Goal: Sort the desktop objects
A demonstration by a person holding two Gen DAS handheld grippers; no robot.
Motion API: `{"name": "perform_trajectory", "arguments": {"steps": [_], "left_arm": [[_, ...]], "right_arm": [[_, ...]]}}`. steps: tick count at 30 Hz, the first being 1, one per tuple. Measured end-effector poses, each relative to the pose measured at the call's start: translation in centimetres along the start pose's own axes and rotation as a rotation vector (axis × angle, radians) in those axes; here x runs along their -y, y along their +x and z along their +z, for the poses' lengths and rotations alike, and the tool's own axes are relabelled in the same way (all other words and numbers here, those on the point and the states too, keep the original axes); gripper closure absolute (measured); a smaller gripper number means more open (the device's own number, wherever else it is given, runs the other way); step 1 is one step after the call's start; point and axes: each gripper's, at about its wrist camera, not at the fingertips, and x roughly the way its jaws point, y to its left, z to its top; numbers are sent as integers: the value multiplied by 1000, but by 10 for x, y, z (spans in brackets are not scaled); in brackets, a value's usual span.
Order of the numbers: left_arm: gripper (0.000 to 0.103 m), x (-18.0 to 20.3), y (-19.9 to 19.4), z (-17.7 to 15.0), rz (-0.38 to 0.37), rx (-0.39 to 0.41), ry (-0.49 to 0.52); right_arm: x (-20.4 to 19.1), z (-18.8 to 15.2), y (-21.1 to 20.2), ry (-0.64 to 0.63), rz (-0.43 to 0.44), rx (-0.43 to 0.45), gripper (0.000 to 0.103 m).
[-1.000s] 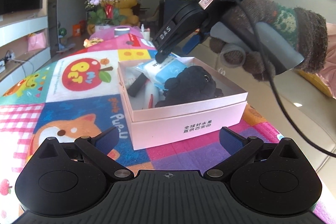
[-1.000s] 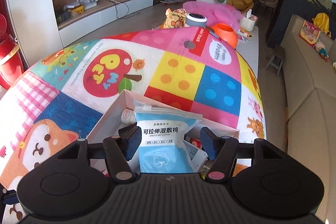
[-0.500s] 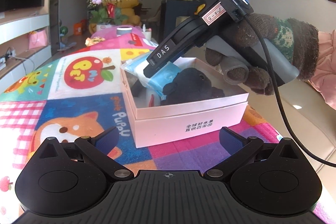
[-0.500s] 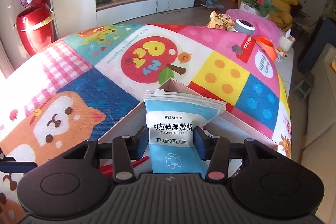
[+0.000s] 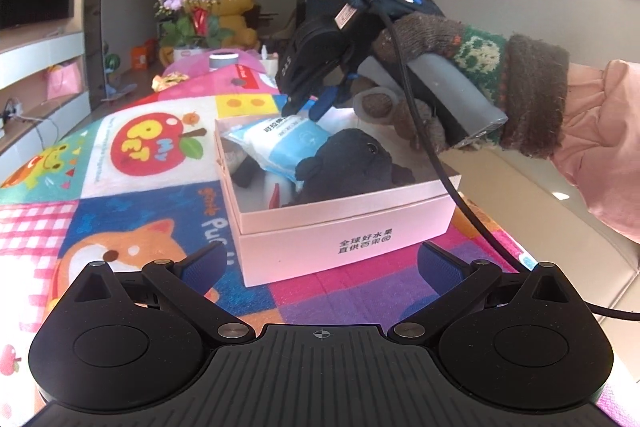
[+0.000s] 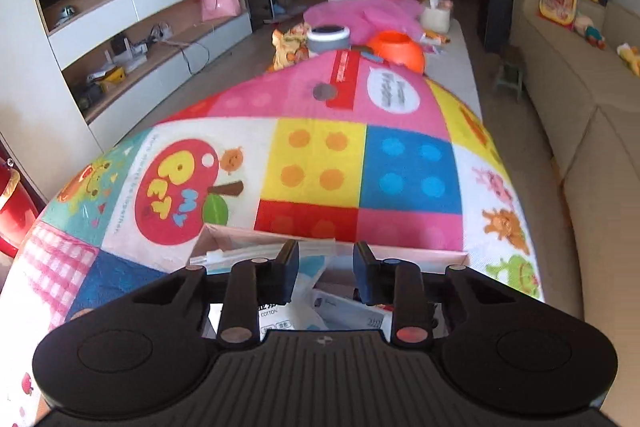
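Observation:
An open pink box (image 5: pixel 340 211) stands on the patchwork mat. A blue-and-white wipes pack (image 5: pixel 280 143) lies inside it, leaning on a black plush toy (image 5: pixel 344 163). My right gripper (image 5: pixel 304 109), held by a gloved hand (image 5: pixel 440 67), hovers just over the pack's far end. In the right wrist view its jaws are closing to a narrow gap around the right gripper (image 6: pixel 326 267). Nothing is pinched there, and the pack (image 6: pixel 270 315) lies below. My left gripper (image 5: pixel 320 263) stands open in front of the box, holding nothing.
The colourful mat (image 6: pixel 320 163) stretches beyond the box rim (image 6: pixel 400 255). At its far end stand a grey round tin (image 6: pixel 328 37) and an orange bowl (image 6: pixel 396 51). A beige sofa (image 6: pixel 580 147) runs along the right. TV shelves line the left.
The wipes pack, upright between the right fingers before, now lies flat in the box, free of them. The right jaws have narrowed and the gripper has shifted. The left gripper has stayed still.

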Motion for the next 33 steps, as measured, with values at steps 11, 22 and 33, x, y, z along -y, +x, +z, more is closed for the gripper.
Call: {"name": "perform_trajectory", "arguments": {"steps": [11,22,33], "left_arm": [[0,-9,20,3,91,-78,4],[0,-9,46,5,25,-96,-17],[0,-57,38,3,167,-79,-87]], "right_arm": [[11,-24,-49,-46,-34,134,30],[114,-83,-40,461,241,-11,0],[47,-77,-11,404,301,-50,0]]}}
